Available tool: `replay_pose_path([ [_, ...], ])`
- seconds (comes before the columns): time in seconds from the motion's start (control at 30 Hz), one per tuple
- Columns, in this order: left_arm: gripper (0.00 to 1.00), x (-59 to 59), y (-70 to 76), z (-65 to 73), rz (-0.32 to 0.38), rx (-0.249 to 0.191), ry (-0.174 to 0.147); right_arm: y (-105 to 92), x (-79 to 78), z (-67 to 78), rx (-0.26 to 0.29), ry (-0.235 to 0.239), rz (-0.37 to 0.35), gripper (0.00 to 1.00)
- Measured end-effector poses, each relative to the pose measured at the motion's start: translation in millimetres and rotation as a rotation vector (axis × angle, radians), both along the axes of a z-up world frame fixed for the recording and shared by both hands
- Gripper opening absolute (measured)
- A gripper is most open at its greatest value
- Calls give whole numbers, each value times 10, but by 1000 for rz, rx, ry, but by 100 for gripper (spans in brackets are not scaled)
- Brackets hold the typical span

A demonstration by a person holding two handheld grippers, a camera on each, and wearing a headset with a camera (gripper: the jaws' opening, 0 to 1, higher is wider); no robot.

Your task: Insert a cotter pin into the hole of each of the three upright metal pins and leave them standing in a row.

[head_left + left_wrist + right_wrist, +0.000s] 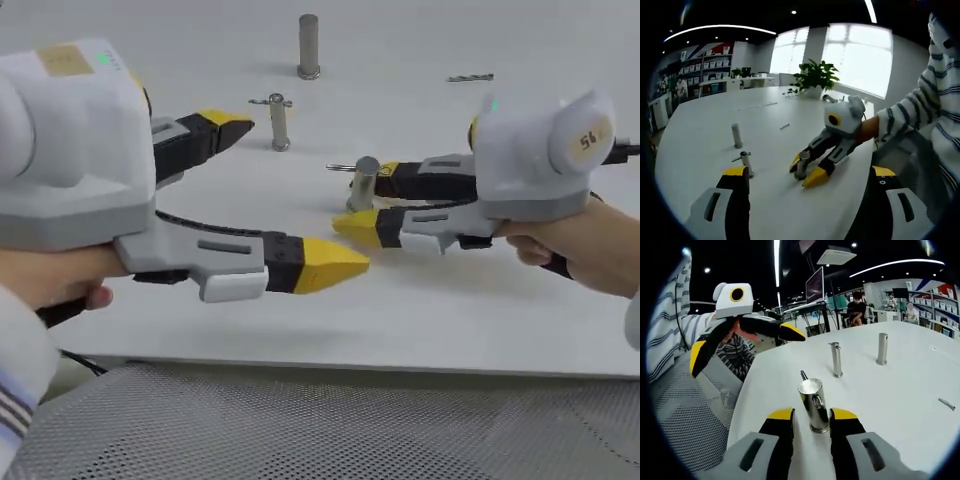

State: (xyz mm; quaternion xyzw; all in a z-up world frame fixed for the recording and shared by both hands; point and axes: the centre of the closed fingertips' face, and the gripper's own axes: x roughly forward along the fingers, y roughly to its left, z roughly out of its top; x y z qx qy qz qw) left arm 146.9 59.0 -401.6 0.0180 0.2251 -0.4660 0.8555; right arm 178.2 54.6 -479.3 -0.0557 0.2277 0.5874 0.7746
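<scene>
Bench: the white tabletop [500,320] carries all the parts, with the three pins in a loose slanting line on it.
Left claw: the grey-and-white left gripper with yellow tips [285,195] hangs wide open over the near side of the table and holds nothing.
Right claw: the matching right gripper [812,415] is drawn narrow, one jaw on each side of the nearest pin and low on its shaft. We cannot tell whether the pads actually press on it.
Nearest pin: a short, shiny steel cylinder with a flared foot [813,402]. It stands upright between those jaws with a thin wire cotter pin [340,167] through its head.
Middle pin: the same grey steel post [279,125], upright and well apart from the grippers, with its own cotter pin [262,101] sticking out sideways.
Far pin: the third steel post [308,45] stands alone at the back, and we see no wire through it.
Loose cotter pin: a small dark wire piece [470,77] lies flat on the table to the right of the far pin.
Handling: we judge the posts rigid, dense for their size and slick — top-heavy enough to tip. We would grip low on the shaft, clear of the cross-hole.
Wire handling: the loose cotter pin looks light and springy — we would pinch it near its looped end.
</scene>
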Motion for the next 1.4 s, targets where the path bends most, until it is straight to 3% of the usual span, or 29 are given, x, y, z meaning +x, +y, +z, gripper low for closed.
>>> replay_pose_path([
  [0.17, 99, -32, 14, -34, -7, 16, 11, 25, 26, 43, 33, -9, -6, 18],
  [0.4, 99, -81, 17, -82, -35, 50, 27, 21, 56, 51, 35, -41, 3, 12],
  [0.5, 99, -82, 13, -80, -38, 52, 29, 20, 53, 50, 27, -61, 16, 11],
  [0.63, 99, -109, 26, -113, -60, 87, 30, 11, 45, 63, 4, -98, 42, 9],
  [0.73, 99, -137, -12, -94, -64, 88, 29, -3, 68, 67, -6, -97, 32, 9],
  [0.9, 98, -98, 81, -133, -58, 87, 31, -40, 98, 58, -37, -112, 36, 8],
  [1.2, 98, -137, 89, -168, -53, 127, 38, -217, 417, 164, -40, -173, -19, 8],
  [1.4, 98, -89, 128, -168, -38, 116, 39, -314, 649, 202, -43, -197, -91, 8],
])
